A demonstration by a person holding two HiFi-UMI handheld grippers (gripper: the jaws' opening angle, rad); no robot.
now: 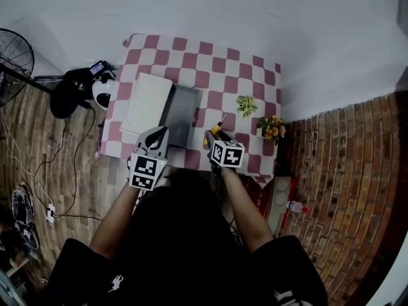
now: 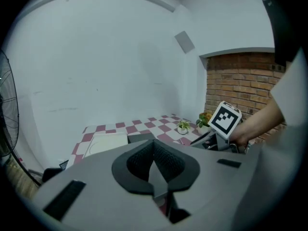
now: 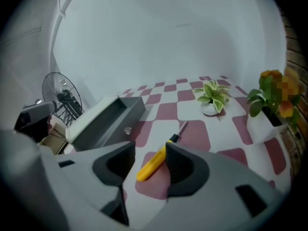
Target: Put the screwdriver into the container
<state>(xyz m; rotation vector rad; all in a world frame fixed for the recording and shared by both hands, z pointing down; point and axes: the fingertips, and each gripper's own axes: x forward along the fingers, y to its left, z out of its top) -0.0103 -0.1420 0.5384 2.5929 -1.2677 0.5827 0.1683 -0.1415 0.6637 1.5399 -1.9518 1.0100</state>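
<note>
Lying on the checked table (image 3: 166,112), the yellow-handled screwdriver (image 3: 156,160) sits between the jaws of the right gripper (image 3: 149,161); they are wide apart and hold nothing; the handle lies slanted, close to one pad. If they close like that, I think the round handle could roll or swing away, or get pinched at one end and droop. The open grey container (image 3: 103,121) waits just beside it. The left gripper (image 2: 154,161) is closed and empty. Only the right gripper view shows the gap round the handle; the head view hides part of it behind the marker cube, but shows the white lid (image 1: 148,102) beside the container.
</note>
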